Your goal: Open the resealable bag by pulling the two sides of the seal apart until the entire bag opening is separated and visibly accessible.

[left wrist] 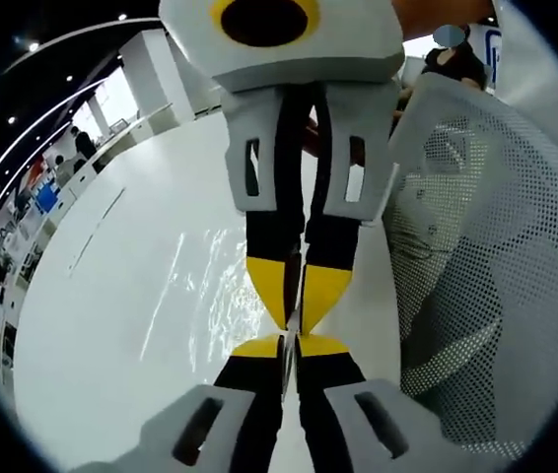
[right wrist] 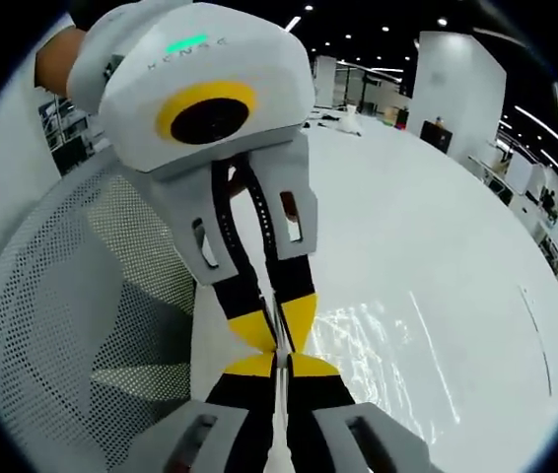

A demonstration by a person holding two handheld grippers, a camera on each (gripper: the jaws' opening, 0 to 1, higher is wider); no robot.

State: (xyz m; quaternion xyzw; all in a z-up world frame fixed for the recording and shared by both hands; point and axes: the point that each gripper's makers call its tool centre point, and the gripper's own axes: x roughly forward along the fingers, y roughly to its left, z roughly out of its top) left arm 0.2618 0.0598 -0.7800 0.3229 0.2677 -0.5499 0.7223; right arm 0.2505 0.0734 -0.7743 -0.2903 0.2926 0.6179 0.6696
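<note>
- Two grippers meet tip to tip over the white table (left wrist: 102, 325), each nipping the top edge of the clear bag (left wrist: 222, 286).
- Left gripper (left wrist: 292, 347) rises from the bottom of its own view, jaws pressed together on the thin seal strip.
- Right gripper (right wrist: 281, 367) does the same in its own view, jaws clamped on the bag's edge.
- Bag (right wrist: 378, 360) hangs between them, its crinkled clear film glinting just above the tabletop.
- White mesh chair back (right wrist: 72, 305) stands beside the table.
</note>
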